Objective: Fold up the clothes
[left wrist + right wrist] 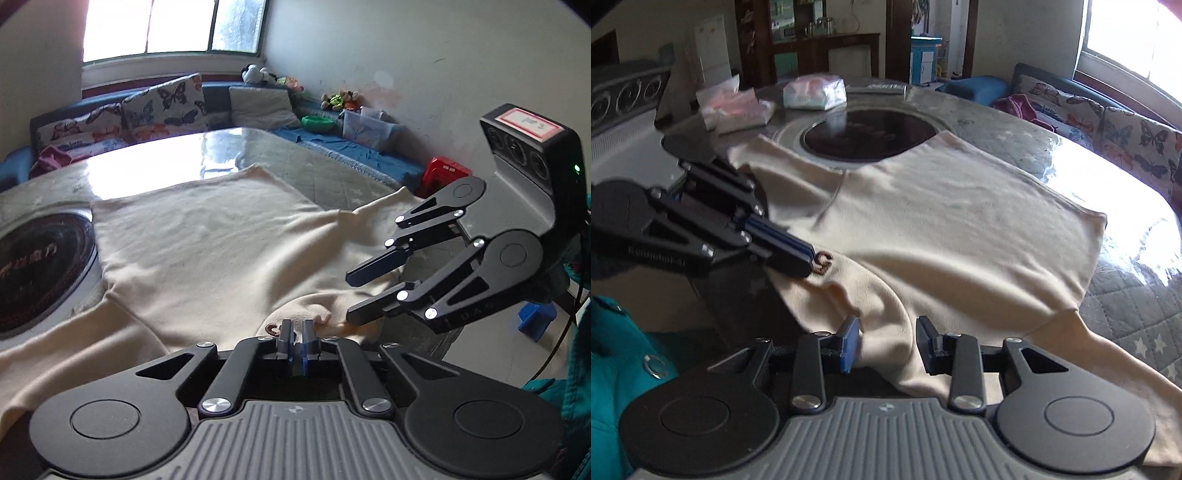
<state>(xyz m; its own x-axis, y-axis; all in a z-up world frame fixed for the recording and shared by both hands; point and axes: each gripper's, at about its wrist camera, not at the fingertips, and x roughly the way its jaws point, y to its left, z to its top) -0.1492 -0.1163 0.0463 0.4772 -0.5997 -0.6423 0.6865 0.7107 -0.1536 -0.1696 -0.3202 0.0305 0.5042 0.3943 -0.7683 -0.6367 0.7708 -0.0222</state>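
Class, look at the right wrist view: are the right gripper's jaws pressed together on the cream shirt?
No. The right gripper has its jaws standing apart, with the cream shirt lying loose in the gap between them.

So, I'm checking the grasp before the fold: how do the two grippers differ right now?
The left gripper is shut, pinching the cream shirt at its edge by the brown logo; the right gripper has open jaws with cloth between them, unpinched. Both point down at the shirt's near edge.

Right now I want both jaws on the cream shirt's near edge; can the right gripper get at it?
Probably yes: the right gripper has open jaws straddling the cream shirt edge, nothing between; the left gripper pinches elsewhere.
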